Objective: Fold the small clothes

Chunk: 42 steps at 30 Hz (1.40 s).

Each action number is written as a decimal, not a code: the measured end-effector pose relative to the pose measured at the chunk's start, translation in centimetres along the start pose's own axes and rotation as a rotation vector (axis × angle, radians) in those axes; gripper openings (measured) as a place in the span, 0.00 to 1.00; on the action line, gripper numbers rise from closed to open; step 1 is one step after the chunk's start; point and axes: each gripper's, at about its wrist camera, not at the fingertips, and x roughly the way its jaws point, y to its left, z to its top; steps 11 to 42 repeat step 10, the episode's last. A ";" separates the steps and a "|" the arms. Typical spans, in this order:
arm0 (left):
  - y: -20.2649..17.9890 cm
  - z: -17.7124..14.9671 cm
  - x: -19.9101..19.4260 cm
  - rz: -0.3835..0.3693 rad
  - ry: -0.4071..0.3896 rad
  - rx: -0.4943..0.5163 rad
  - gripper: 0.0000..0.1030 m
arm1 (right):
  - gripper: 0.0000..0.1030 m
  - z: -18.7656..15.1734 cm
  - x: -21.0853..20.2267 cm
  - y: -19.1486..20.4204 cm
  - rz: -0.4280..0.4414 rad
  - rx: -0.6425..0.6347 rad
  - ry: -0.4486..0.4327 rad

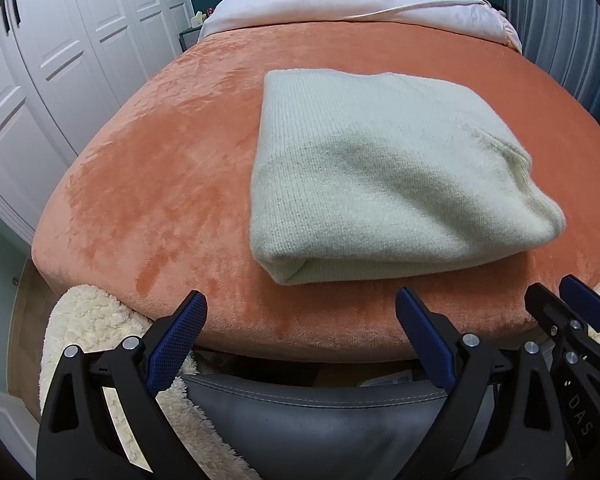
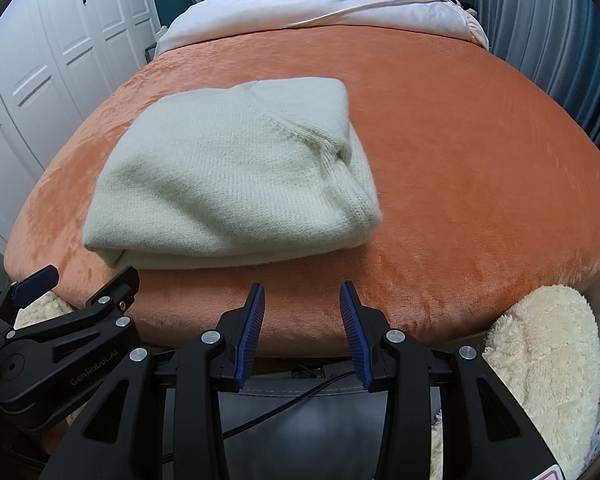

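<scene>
A pale cream knitted sweater (image 1: 376,176) lies folded into a thick rectangle on the orange bed cover (image 1: 160,168); it also shows in the right wrist view (image 2: 228,176). My left gripper (image 1: 302,300) is wide open and empty, held just off the bed's near edge, short of the sweater. My right gripper (image 2: 302,294) is open with a narrower gap, empty, off the near edge to the right of the sweater. Each gripper shows at the edge of the other's view: the right one (image 1: 572,304) and the left one (image 2: 84,280).
A white duvet (image 1: 352,4) covers the far end of the bed below a blue headboard. White wardrobe doors (image 1: 60,60) stand on the left, grey curtains (image 2: 548,32) on the right. A fluffy cream throw (image 2: 540,360) and a grey leather seat (image 1: 320,412) lie below the grippers.
</scene>
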 end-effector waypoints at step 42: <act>-0.5 0.0 -0.3 0.002 -0.006 0.006 0.90 | 0.38 0.2 -0.1 0.0 0.008 -0.014 -0.002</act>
